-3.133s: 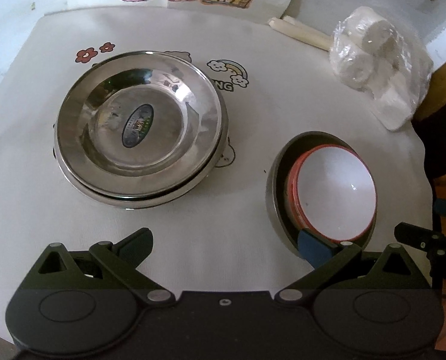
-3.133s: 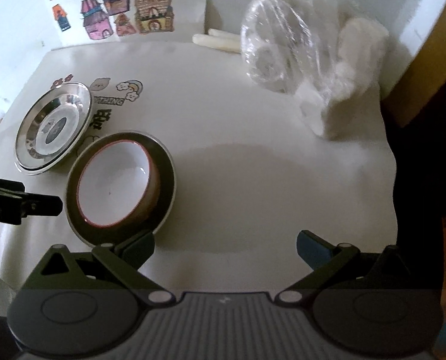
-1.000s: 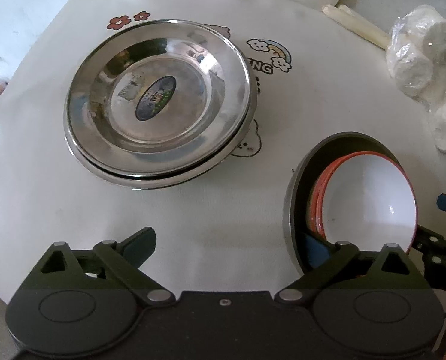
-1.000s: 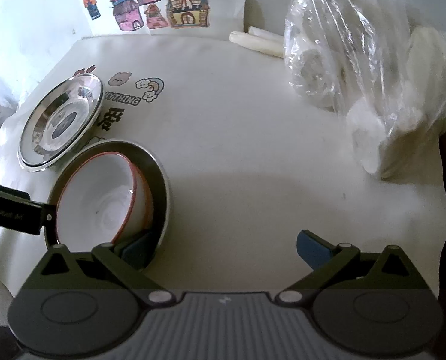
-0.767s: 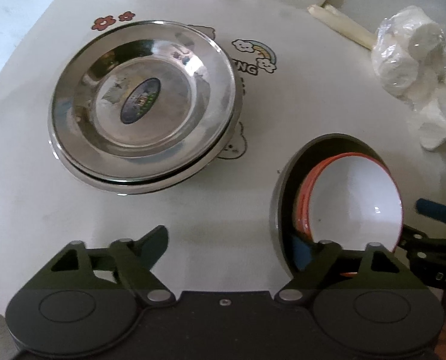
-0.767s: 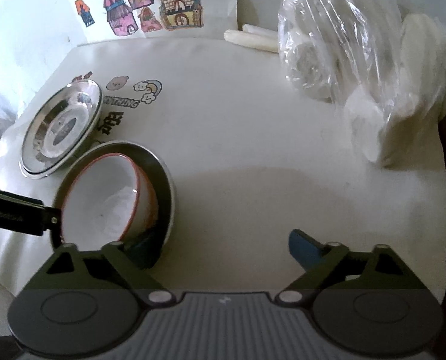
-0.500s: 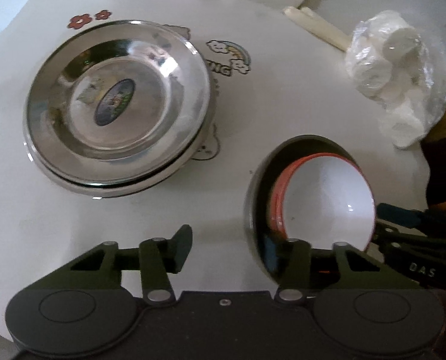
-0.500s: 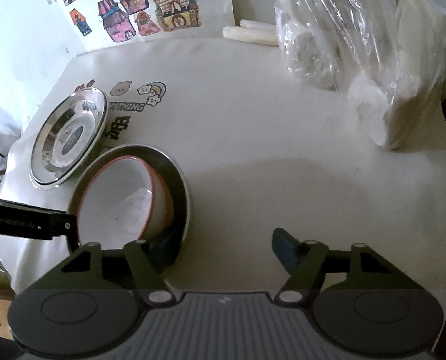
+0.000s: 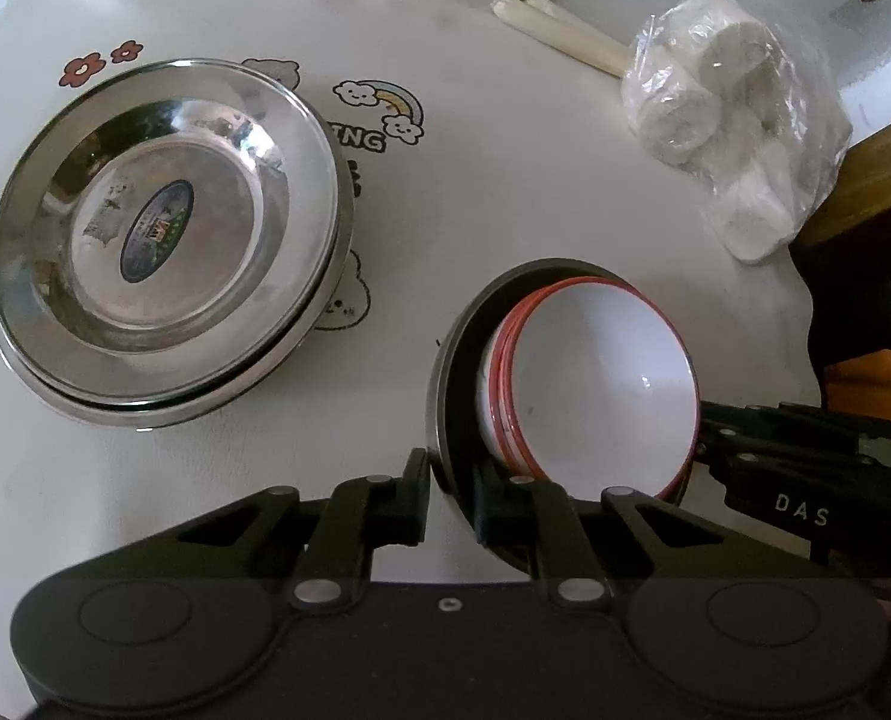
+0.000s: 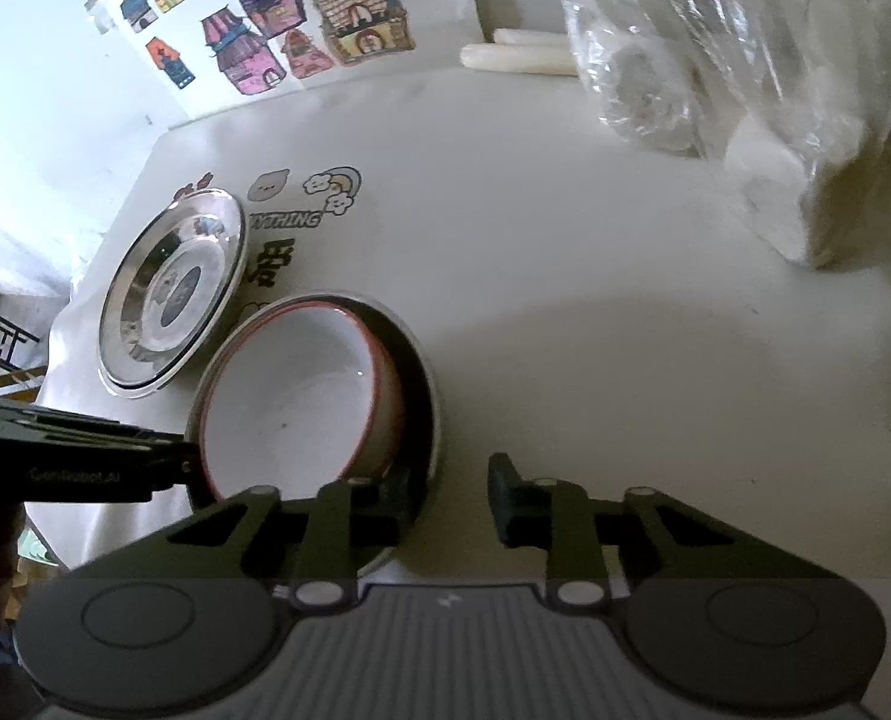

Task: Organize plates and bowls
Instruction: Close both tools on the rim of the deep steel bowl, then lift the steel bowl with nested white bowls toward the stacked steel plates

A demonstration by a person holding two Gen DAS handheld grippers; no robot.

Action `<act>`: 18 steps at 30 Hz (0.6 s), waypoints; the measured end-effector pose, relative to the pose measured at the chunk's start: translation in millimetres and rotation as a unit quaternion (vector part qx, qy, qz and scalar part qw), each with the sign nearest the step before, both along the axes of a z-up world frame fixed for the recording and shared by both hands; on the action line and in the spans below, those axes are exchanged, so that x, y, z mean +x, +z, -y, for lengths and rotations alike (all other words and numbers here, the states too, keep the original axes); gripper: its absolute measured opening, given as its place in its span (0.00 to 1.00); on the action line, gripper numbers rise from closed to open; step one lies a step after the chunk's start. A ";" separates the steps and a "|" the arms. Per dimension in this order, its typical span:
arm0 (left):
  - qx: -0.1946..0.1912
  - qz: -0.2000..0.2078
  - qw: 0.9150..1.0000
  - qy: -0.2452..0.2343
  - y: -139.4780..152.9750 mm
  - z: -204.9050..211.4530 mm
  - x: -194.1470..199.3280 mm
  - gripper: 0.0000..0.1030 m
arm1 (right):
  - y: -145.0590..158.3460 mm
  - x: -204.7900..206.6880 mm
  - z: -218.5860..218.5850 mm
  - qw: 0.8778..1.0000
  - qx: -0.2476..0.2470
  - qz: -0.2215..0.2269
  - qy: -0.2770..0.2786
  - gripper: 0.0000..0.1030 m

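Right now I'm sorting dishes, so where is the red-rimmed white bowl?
The red-rimmed white bowl sits nested in the dark metal bowl, right of the steel plates in the left wrist view.

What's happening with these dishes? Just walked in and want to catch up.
A person works two handheld grippers. The left gripper and right gripper have both just been closing on opposite rims of the steel bowl, which holds red-rimmed white bowls. The stacked steel plates sit untouched beside it.
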State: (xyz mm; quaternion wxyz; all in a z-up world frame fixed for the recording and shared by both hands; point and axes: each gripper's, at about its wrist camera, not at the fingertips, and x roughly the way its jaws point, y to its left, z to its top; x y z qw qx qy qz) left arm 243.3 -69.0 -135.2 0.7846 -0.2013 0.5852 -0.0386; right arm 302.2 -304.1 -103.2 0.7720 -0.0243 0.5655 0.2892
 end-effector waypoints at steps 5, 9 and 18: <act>-0.001 0.000 1.000 -0.007 -1.8 -0.5 2.8 0.15 | -0.6 0.4 0.0 1.000 0.002 -0.006 -0.009 0.26; -0.004 -0.002 1.000 -0.011 -2.5 -0.9 4.5 0.15 | -1.4 1.0 -0.3 1.000 0.003 -0.009 -0.014 0.25; -0.004 0.001 1.000 -0.026 -2.7 -1.1 5.7 0.15 | -2.6 0.3 -2.8 0.999 0.018 -0.018 -0.019 0.12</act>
